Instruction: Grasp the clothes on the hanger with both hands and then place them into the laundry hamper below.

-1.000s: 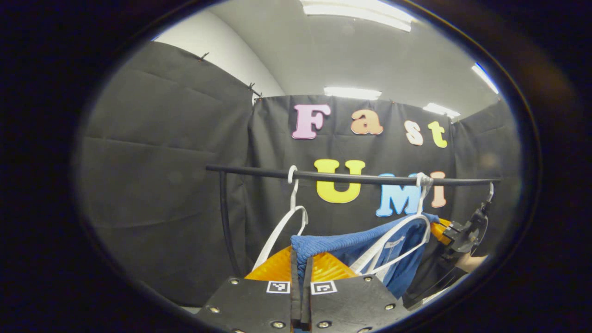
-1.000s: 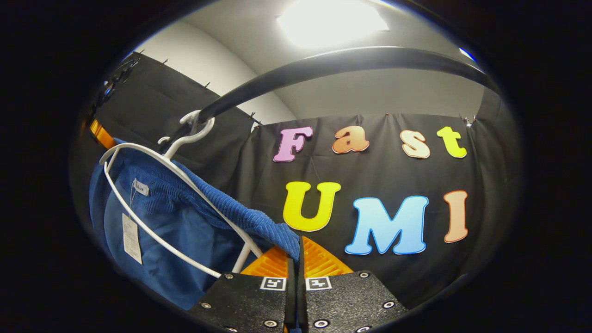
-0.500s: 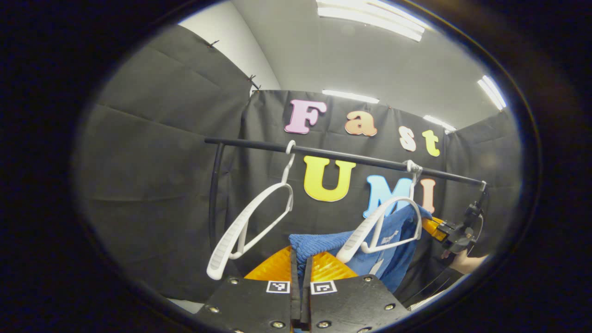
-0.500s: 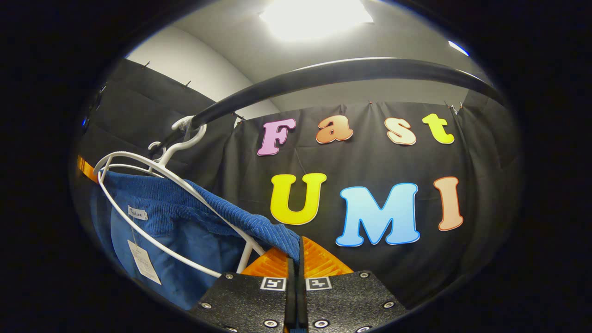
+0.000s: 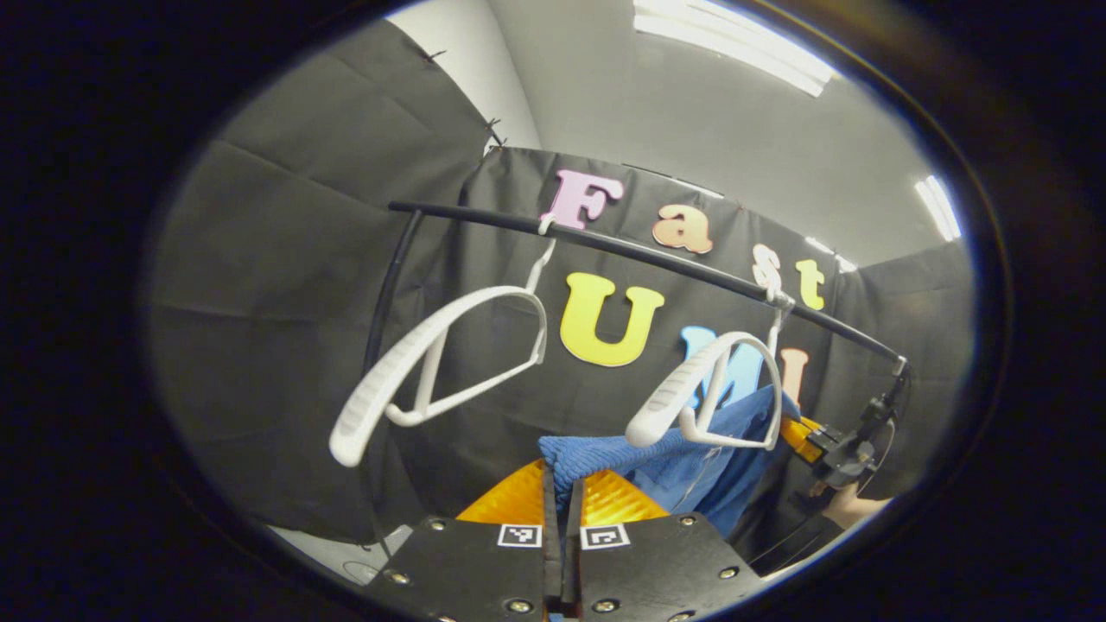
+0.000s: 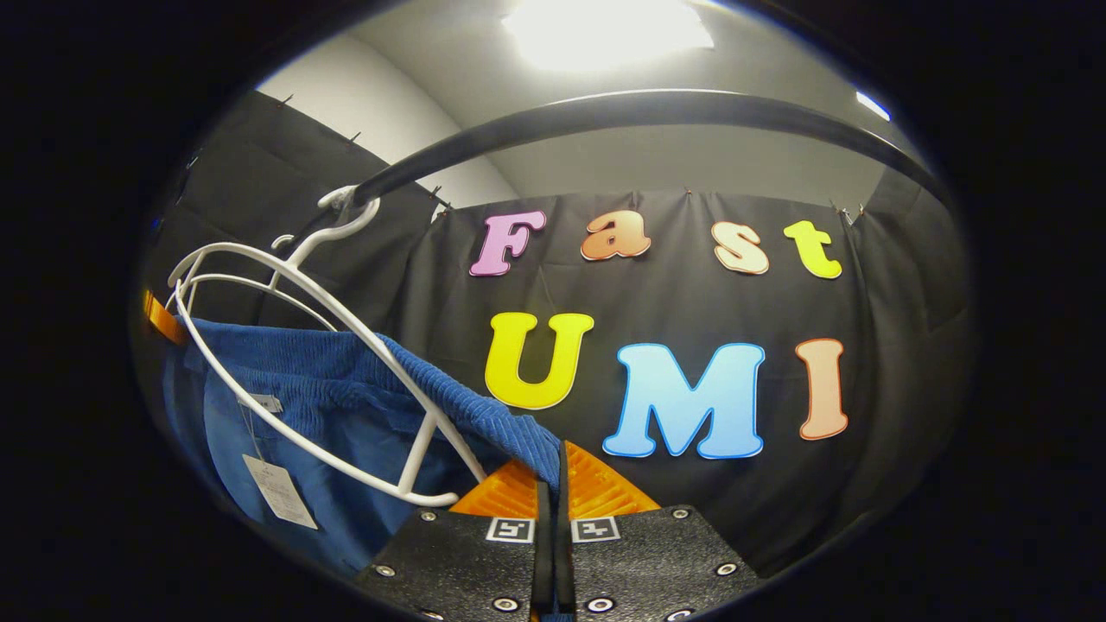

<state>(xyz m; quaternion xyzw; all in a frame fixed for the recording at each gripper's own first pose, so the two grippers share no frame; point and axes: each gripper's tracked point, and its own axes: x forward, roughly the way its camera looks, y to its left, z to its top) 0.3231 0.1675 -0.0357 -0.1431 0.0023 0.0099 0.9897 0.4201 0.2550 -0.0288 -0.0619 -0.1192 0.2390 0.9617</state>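
Both grippers pinch the blue garment [image 5: 683, 466] below the rail [image 5: 622, 246].

In the left gripper view, the left gripper [image 5: 562, 492] has its 2 fingers clenched on the ribbed blue edge, and the cloth stretches across to the right gripper [image 5: 834, 449], held by a hand [image 5: 851, 505]. 2 white hangers hook on the rail: a bare hanger [image 5: 432, 371] and a tilted hanger [image 5: 708, 393] just above the garment. In the right gripper view, the right gripper [image 6: 553, 488] is likewise clamped on the garment's ribbed hem.
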